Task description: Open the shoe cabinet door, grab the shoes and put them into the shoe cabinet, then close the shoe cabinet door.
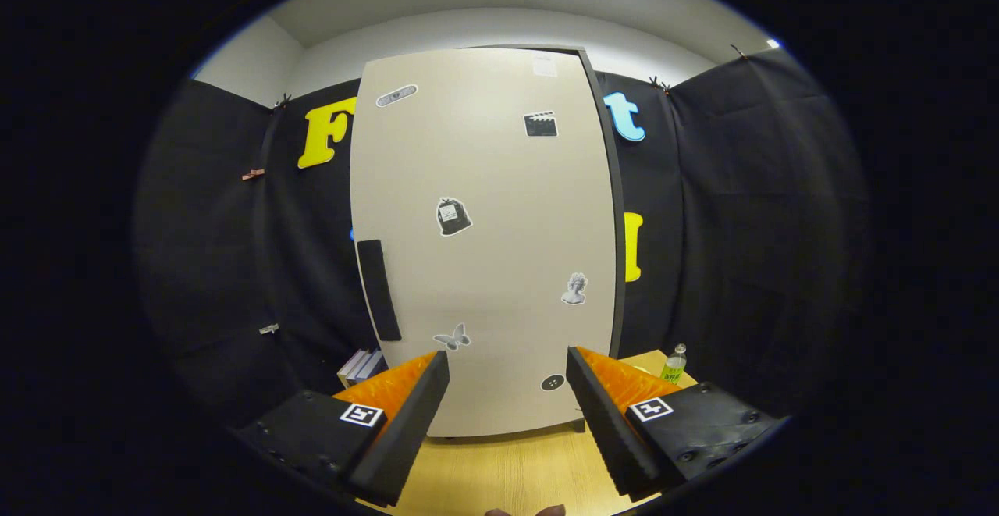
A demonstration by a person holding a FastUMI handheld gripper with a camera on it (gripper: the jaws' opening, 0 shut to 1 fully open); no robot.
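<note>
Black cloth walls close round a wooden floor [507, 473], where the cabinet [601, 188] stands upright, its long axis vertical, facing you. Its door [484, 250] lies shut, flush across the front, with the dark handle [378, 290] running vertically along the door's left edge. Your gripper [507, 414] hangs wide apart and empty, the door's lower edge just beyond the fingers. No shoes can be made out, so a shut door fits either the opening to come or the job closed up; I cannot tell which. A bottle [674, 364] stands at the cabinet's right, books [360, 364] at its left.
</note>
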